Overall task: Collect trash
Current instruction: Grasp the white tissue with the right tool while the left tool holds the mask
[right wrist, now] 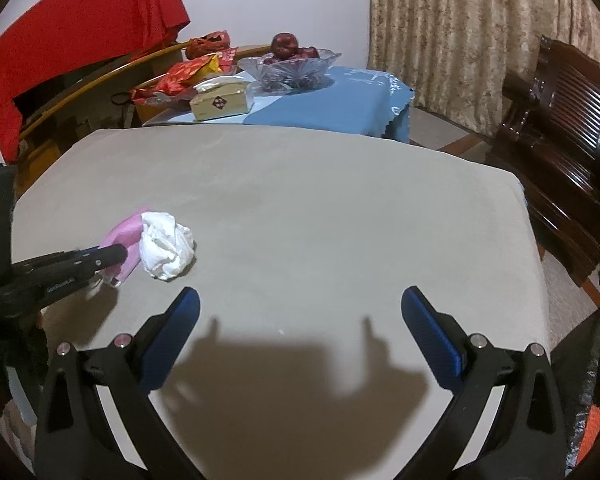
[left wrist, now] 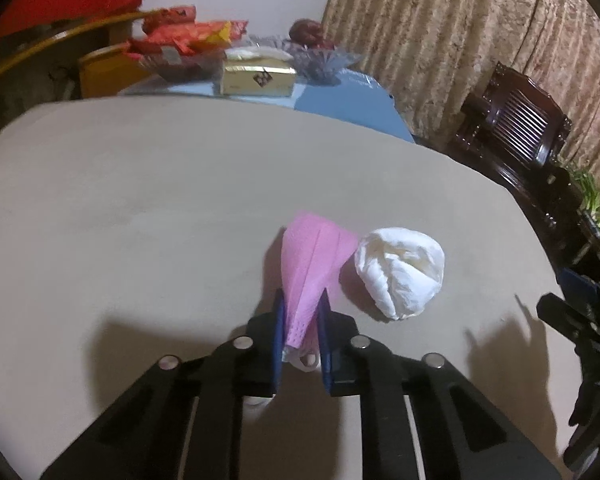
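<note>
The left gripper (left wrist: 302, 316) has its blue fingers (left wrist: 279, 332) pinched on the near end of a pink mask (left wrist: 314, 264). The mask's long axis runs away from the gripper, straight along the line the fingers point, so the far end fans out on the tabletop (left wrist: 140, 200) while the narrow gathered end sits between the pads. A bit of white strap or loop shows just below the grip. The mask lies toward the near right part of the tabletop as the left wrist view shows it.

Touching the mask's right side is a crumpled white tissue ball (left wrist: 400, 272), resting on the tabletop with nothing holding it. In the right wrist view the ball (right wrist: 166, 246) lies ahead and to the left of the right gripper (right wrist: 300, 304), whose fingers (right wrist: 186, 312) are spread wide with only bare tabletop between them. The ball sits beyond the left fingertip of that gripper, not in its gap.

That is the relation the coming move likely turns on: the left hand is already taken up with the mask, so the ball probably falls to the right hand, which would have to swing leftward and forward to bring the ball between its fingers. Because ball and mask touch, lifting the mask may nudge the ball.

No bin or bag for the trash is clearly visible in either view.
</note>
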Motion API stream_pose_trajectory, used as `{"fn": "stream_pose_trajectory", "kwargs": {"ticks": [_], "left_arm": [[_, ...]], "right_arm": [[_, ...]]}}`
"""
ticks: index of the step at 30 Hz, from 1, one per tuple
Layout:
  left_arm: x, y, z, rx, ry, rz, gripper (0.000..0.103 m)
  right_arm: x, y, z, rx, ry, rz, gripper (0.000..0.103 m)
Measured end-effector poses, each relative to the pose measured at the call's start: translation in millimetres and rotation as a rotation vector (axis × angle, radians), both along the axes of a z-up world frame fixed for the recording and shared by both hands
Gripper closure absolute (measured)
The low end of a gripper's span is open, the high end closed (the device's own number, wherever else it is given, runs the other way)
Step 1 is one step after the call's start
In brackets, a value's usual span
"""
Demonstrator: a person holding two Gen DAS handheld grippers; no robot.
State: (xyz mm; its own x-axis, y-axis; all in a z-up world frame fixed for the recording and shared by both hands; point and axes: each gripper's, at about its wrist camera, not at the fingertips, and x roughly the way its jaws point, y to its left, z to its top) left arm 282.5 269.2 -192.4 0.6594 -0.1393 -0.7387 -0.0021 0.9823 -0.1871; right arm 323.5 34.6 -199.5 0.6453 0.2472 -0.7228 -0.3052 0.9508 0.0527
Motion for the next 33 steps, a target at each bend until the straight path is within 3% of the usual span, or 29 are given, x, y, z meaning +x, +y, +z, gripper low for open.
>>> {"fn": "stream_pose_trajectory", "kwargs": {"ticks": [10, 22, 28, 32, 33], "left_arm": [[-22.9, 37.2, 12.5, 0.060, -0.022, 0.134, 0.091], [-31.9, 55.0, 9.3, 0.066, -0.016, 0.180, 0.092], [-34.0, 53.2, 9.2, 0.076, -0.021, 0.184, 0.092], [-34.3, 53.3, 8.7, 0.082, -0.021, 0.189, 0.092], [-34.4, 53.8, 8.5, 0.079, -0.020, 0.191, 0.092]], "right_arm": [[14.7, 53.9, 1.3, 0.034, -0.001, 0.081, 0.005], [40.0, 113.8, -17.1, 0.022, 0.037, 0.138, 0.006], [42.6, 122.6, -29.2, 0.005, 0.080, 0.157, 0.028], [40.6, 119.7, -32.9, 0.027, 0.116, 0.190, 0.062], [38.6, 120.1, -32.7, 0.028, 0.117, 0.196, 0.062]]}}
